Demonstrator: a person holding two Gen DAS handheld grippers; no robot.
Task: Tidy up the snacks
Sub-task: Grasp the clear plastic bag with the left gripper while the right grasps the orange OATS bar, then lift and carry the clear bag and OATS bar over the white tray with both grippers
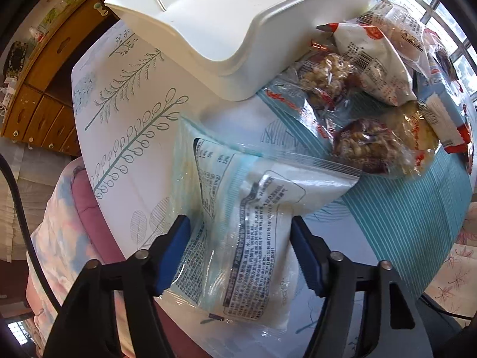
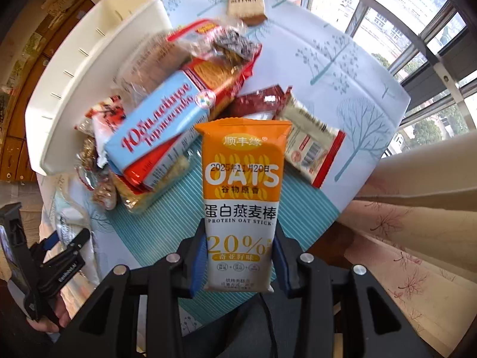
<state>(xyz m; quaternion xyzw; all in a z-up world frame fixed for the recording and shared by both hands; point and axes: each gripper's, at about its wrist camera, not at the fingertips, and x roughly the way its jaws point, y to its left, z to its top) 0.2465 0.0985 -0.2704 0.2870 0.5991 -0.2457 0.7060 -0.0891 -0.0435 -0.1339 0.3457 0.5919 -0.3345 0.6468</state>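
Slippage is the likely trouble: the left tongs (image 1: 240, 256) pinch a limp clear-wrapped pastry packet (image 1: 247, 232) just short of the white bin (image 1: 226, 29), the right tongs (image 2: 240, 264) clamp the orange oat bar (image 2: 241, 197) by its bottom end, beside that bin's heaped snacks.

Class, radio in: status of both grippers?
Left gripper shut on clear white snack bag. Right gripper shut on orange oat bar packet. White plastic bin unobstructed.

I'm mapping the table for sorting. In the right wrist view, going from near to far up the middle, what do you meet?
right gripper → orange oat stick packet → dark red wrapper → tan cracker packet at the far edge.
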